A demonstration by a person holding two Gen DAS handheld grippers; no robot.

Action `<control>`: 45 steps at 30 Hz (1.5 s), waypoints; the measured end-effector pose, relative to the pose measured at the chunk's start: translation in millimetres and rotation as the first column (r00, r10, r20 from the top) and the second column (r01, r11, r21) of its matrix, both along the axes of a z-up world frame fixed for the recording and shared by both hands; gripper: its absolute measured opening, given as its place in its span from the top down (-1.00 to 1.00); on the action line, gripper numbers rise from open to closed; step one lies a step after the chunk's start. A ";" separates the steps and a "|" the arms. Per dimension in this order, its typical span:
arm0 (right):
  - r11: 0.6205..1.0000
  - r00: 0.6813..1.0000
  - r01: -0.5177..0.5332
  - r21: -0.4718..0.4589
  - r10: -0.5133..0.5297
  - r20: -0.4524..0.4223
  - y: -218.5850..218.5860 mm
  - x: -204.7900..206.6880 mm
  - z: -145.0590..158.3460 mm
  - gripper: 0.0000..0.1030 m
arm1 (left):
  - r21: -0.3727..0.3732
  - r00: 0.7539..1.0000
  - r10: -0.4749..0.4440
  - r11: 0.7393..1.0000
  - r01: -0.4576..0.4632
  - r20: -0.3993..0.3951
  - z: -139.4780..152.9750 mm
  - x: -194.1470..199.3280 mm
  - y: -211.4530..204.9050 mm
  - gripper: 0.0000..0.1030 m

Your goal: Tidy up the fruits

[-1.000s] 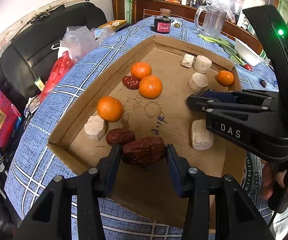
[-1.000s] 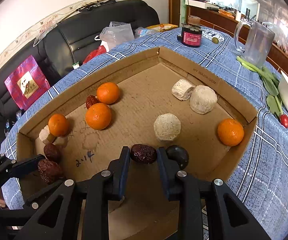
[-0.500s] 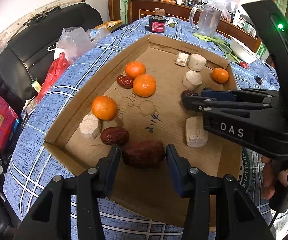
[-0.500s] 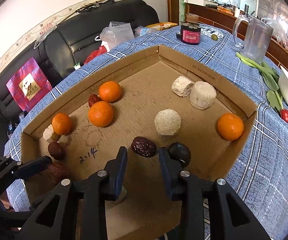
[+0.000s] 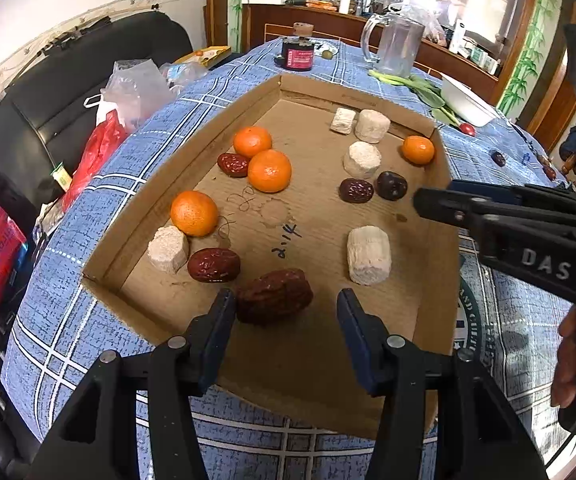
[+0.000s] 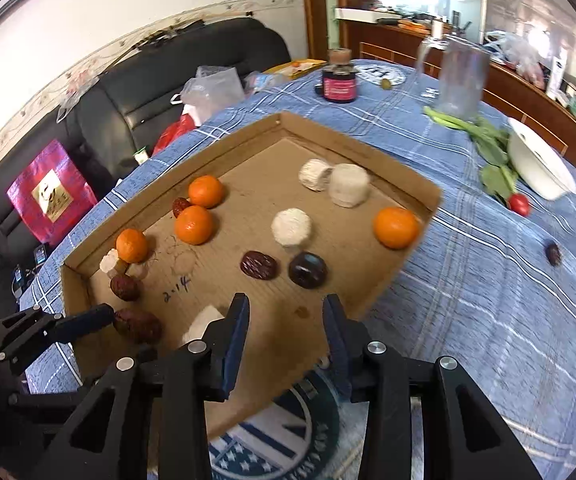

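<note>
Oranges [image 5: 269,171] number four, red dates [image 5: 273,296] four.

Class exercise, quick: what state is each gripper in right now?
Left gripper: open, big red date lying loose between its fingers.
Right gripper: open, holding nothing.

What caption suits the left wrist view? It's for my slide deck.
Open left gripper beside a red date in a cardboard tray of oranges and dates.

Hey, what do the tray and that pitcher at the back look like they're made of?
Tray: brown corrugated cardboard, matte, with fine ribbing, raw cut edges and pen marks. Pitcher: clear with a handle, probably glass or plastic; the look does not settle which.
</note>
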State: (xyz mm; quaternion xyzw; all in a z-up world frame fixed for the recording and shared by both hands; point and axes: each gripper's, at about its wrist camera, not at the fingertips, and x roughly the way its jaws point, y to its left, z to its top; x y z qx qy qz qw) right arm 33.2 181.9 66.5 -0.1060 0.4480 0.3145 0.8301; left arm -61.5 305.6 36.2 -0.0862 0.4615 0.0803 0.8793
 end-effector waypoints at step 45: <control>0.965 0.957 0.251 -0.073 -0.236 0.169 -72.8 -147.7 23.5 -0.91 | 0.214 0.977 0.067 0.971 -0.111 0.202 61.7 -106.0 -40.5 -0.88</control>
